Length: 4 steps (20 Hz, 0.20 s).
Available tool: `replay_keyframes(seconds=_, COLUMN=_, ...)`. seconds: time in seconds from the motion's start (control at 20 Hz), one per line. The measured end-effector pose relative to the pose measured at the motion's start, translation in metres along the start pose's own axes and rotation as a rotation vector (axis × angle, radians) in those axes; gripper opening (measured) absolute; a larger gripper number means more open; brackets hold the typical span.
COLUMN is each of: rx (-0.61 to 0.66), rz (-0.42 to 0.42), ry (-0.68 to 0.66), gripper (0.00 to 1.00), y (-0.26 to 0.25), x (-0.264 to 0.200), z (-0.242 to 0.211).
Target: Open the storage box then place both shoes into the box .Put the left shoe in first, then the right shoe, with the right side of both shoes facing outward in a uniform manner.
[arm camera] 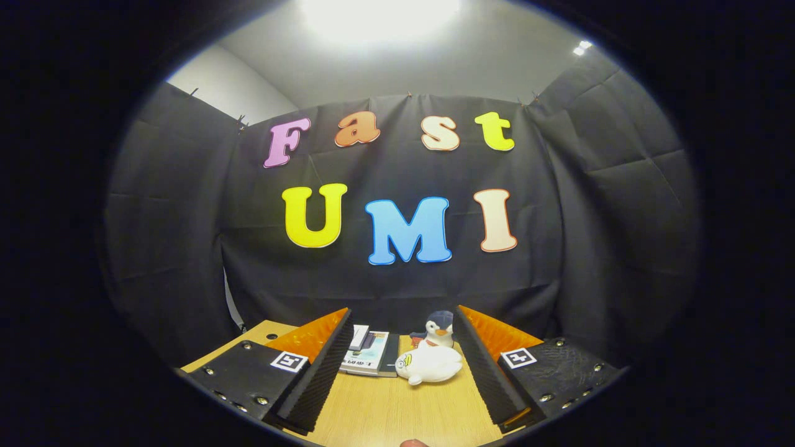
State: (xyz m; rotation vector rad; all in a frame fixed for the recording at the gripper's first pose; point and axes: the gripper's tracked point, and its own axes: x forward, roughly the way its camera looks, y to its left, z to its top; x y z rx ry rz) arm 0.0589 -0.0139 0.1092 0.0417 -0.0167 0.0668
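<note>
The gripper (404, 366) is held up and level over the wooden table (379, 410), looking across at the black cloth wall (397, 279) instead of down at any work. Its 2 fingers are spread wide apart with nothing between them, just bare tabletop in the gap.

Just beyond the fingertips there's a white plush toy (428, 364) lying on its side, and right behind it a little penguin toy (440, 329) standing upright. To their left is a small stack of books (369, 354), lying flat, close to the left finger's tip. These look like clutter parked at the back of the table, out of the way, not anything the job needs.

As for the storage box and the 2 shoes, I can't place them from here. My guess is they're lower or off to a side, since the camera is tipped toward the wall.

So this pose fits 2 stages equally: hanging back with the shoes and box waiting somewhere below, or pulled away with the shoes already inside. Can't call it.
</note>
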Motion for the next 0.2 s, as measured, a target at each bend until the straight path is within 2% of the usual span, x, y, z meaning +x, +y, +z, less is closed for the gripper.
replay_keyframes(seconds=0.2, rx=0.002, rz=-0.007, ry=-0.005, gripper=0.97, y=-0.0045, x=0.0031, z=0.0022)
